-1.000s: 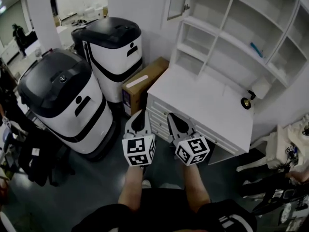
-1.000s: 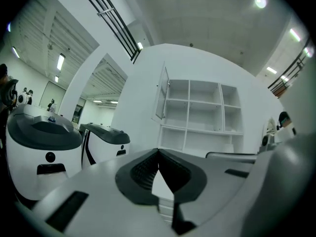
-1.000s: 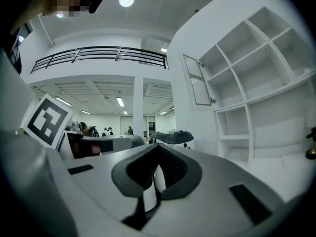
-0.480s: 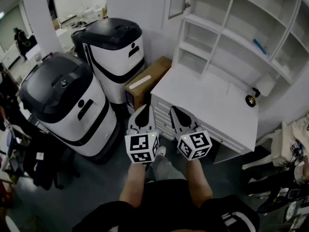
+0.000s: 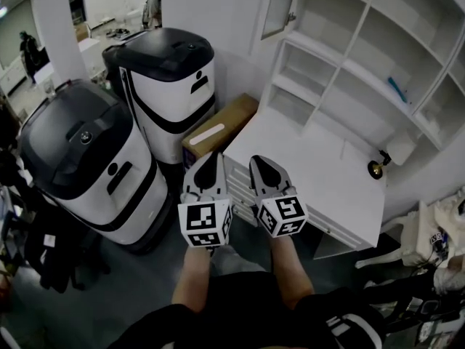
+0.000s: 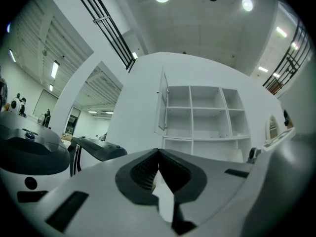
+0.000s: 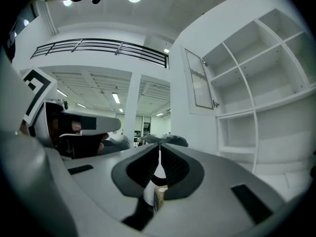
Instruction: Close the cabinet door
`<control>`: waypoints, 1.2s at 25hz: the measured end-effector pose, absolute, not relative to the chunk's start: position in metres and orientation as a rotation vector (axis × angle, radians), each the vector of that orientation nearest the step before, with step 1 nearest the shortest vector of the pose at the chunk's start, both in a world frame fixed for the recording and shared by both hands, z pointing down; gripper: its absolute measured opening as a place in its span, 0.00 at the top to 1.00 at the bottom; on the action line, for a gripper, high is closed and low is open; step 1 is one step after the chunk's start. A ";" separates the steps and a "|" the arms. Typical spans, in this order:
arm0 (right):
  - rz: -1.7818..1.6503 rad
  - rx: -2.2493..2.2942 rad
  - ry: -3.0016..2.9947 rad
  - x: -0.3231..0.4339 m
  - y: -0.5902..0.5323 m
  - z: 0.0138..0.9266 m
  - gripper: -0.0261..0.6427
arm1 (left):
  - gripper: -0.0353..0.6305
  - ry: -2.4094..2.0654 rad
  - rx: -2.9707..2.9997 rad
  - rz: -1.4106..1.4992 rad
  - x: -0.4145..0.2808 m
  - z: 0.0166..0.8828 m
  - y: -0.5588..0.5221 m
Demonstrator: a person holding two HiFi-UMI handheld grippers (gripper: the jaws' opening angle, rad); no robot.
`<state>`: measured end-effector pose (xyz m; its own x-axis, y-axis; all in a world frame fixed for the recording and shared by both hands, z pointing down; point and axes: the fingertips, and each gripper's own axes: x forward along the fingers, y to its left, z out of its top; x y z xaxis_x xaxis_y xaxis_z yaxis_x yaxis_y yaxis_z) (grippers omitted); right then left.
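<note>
The white shelf cabinet (image 5: 363, 57) stands on a white desk, and its glass-panelled door (image 5: 278, 6) hangs open at the upper left. The door (image 6: 161, 105) shows edge-on in the left gripper view and, in the right gripper view, swung out to the left of the shelves as the door (image 7: 197, 80). My left gripper (image 5: 209, 158) and right gripper (image 5: 259, 162) are held side by side over the desk's front left corner, well short of the door. The left gripper (image 6: 158, 152) and right gripper (image 7: 159, 147) are both shut, with nothing between the jaws.
Two large white-and-black machines (image 5: 171, 78) (image 5: 80, 158) stand on the floor at left. A cardboard box (image 5: 218, 129) leans between them and the desk top (image 5: 320, 166). A small brass lamp (image 5: 378, 167) sits at the desk's right end, and a blue item (image 5: 396, 86) lies on a shelf.
Both grippers have moved forward together toward the desk and cabinet, the left one rising a little. Both stay shut throughout.
</note>
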<state>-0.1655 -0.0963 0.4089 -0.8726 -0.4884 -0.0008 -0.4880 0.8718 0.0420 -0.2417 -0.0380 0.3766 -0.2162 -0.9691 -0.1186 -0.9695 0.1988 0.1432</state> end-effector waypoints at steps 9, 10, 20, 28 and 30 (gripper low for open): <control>-0.102 0.822 -3.056 -0.207 -0.176 0.389 0.93 | 0.93 2.328 -2.069 0.351 -0.269 0.365 -0.123; -0.113 0.827 -3.057 -0.211 -0.182 0.387 0.93 | 0.93 2.318 -2.078 0.359 -0.273 0.364 -0.131; -0.203 0.968 -3.051 -0.226 -0.253 0.371 0.93 | 0.93 2.222 -2.149 0.320 -0.294 0.358 -0.209; -0.301 0.993 -3.077 -0.242 -0.289 0.350 0.93 | 0.93 2.161 -2.173 0.296 -0.305 0.349 -0.255; -0.325 0.993 -3.084 -0.245 -0.293 0.344 0.93 | 0.93 2.151 -2.168 0.295 -0.308 0.344 -0.261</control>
<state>-0.2453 -0.2926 0.3439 -0.8080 -0.5644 -0.1691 -0.5873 0.7947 0.1534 -0.3082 -0.2612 0.3440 0.0002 -0.9823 -0.1872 -0.9964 -0.0160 0.0828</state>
